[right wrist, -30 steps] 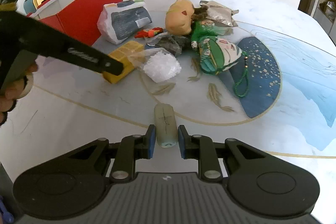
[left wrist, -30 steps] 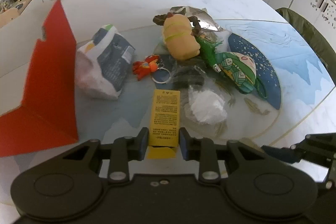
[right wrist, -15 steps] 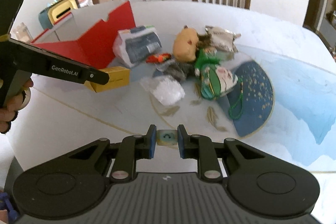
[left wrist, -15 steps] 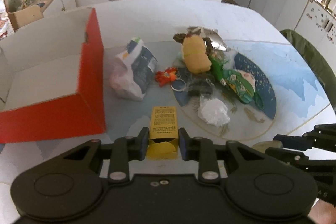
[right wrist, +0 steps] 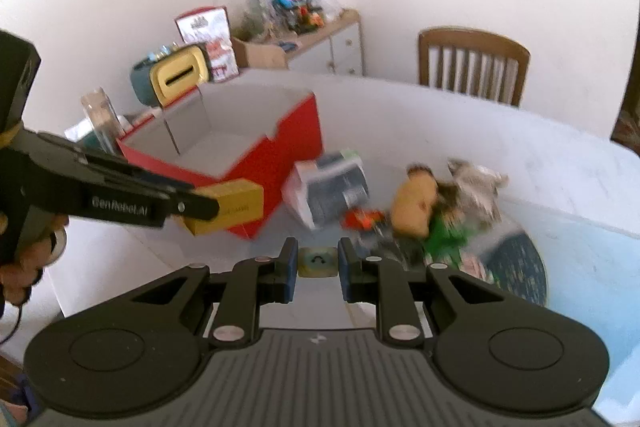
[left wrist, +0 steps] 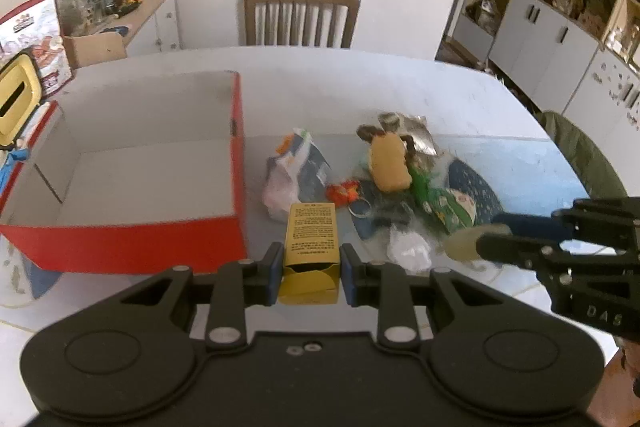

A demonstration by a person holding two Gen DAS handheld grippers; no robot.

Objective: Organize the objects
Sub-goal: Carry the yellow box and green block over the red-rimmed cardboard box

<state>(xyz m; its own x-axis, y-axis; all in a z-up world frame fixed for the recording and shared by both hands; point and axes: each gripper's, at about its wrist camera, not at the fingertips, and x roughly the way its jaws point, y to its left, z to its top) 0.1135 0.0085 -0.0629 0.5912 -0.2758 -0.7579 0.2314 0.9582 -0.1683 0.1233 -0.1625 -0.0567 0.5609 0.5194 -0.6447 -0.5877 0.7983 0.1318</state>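
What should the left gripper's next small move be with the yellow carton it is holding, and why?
Probably carry it leftward over the near wall of the red box and lower it inside. The left gripper is shut on the yellow carton, which is held clear of the table just right of the box. The box is open at the top, and nothing shows in the visible part of its interior.

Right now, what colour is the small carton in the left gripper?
Yellow carton with black print, clearest in the left wrist view.
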